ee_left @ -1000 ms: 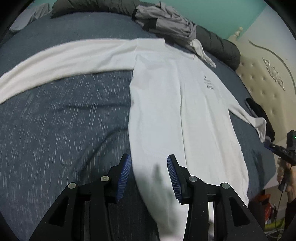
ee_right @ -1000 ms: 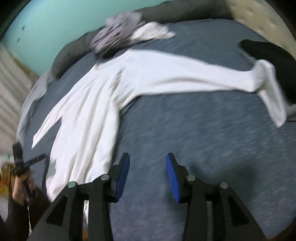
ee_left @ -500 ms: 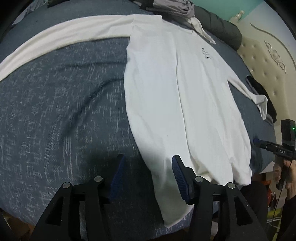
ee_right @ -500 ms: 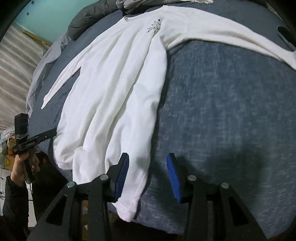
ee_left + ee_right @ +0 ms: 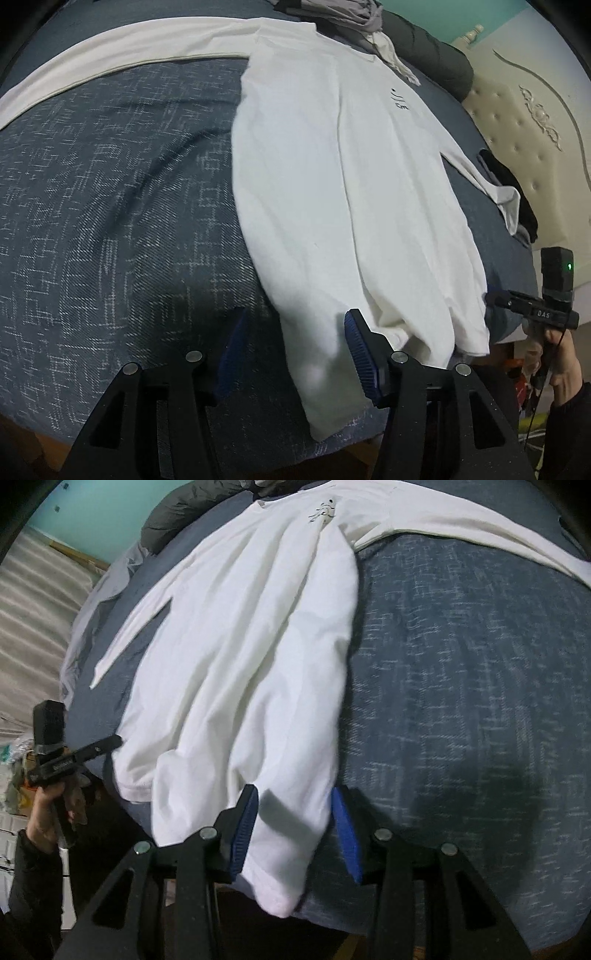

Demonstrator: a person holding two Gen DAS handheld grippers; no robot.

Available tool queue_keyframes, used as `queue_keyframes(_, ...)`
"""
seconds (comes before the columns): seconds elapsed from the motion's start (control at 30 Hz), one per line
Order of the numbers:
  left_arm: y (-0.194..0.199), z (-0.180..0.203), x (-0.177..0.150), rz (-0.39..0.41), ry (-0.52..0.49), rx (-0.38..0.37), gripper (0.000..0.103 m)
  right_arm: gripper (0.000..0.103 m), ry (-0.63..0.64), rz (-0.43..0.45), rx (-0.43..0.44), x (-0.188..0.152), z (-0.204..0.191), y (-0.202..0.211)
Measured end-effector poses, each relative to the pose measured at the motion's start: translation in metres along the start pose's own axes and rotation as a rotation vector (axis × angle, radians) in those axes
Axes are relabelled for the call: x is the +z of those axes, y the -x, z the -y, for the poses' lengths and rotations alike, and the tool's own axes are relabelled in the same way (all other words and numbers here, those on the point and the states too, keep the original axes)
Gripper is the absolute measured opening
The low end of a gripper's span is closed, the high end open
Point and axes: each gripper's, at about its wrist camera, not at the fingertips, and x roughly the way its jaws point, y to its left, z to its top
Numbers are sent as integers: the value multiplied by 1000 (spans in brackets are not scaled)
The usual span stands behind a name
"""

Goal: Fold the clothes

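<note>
A white long-sleeve shirt (image 5: 332, 184) (image 5: 240, 646) lies flat, front up, on the blue-grey bed (image 5: 110, 184) (image 5: 461, 664), both sleeves spread out sideways. Its hem hangs slightly over the near bed edge. My left gripper (image 5: 295, 325) is open and straddles one hem corner, with cloth lying between the blue pads (image 5: 356, 343). My right gripper (image 5: 294, 799) straddles the other hem corner. Its jaws are closing with the cloth between them, and the pads (image 5: 343, 823) do not pinch it. Each view shows the other gripper beside the bed edge, held in a hand (image 5: 557, 354) (image 5: 48, 805).
A heap of grey clothes (image 5: 343, 14) and a dark bolster (image 5: 424, 48) lie at the far end of the bed. A black garment (image 5: 509, 184) sits by the cream tufted headboard (image 5: 535, 129). A striped curtain (image 5: 29, 609) hangs past the bed.
Both grippers came down toward the near hem. The right one shifted from over bare bedding onto the shirt's corner. The left jaws widened around the other corner.
</note>
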Motion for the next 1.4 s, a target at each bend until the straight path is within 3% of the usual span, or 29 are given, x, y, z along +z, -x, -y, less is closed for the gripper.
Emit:
queue_keyframes(0.03, 0, 1, -1, 0, -1, -4, 57, 29, 5, 1, -1, -1, -2, -1)
queue_keyframes(0.13, -3, 4, -3, -6, -5, -19, 33, 12, 21, 2, -18, 0, -6, -4)
queue_keyframes(0.2, -4, 7, -3, -8, -19, -21, 18, 6, 15, 17, -14, 1, -6, -2)
queue_keyframes(0.3, 2, 11, -4, 8, -41, -19, 7, 4, 24, 46, -21, 3, -9, 6)
queue_keyframes(0.37, 12, 12, -1, 30, -48, -23, 4, 3, 36, 69, -30, 5, -9, 15)
queue_keyframes(0.7, 77, -4, 3, 92, -107, 17, 2, 3, -21, 171, -99, 6, 22, 67)
queue_keyframes(1.07, 48, -31, 15, 54, -23, 49, 2, 3, -121, 179, -132, 1, 64, 60)
queue_keyframes(1.2, 42, -40, 14, 62, 12, 17, 3, 4, -132, 208, -109, 0, 71, 61)
queue_keyframes(1.27, 46, -42, 12, 67, 16, 5, 10, 9, -127, 224, -100, 1, 73, 63)
queue_keyframes(1.33, 49, -44, 9, 69, 16, -5, 18, 35, -119, 237, -91, -1, 73, 67)
queue_keyframes(1.4, 53, -45, 4, 62, 1, -6, 34, 41, -99, 243, -61, -8, 73, 71)
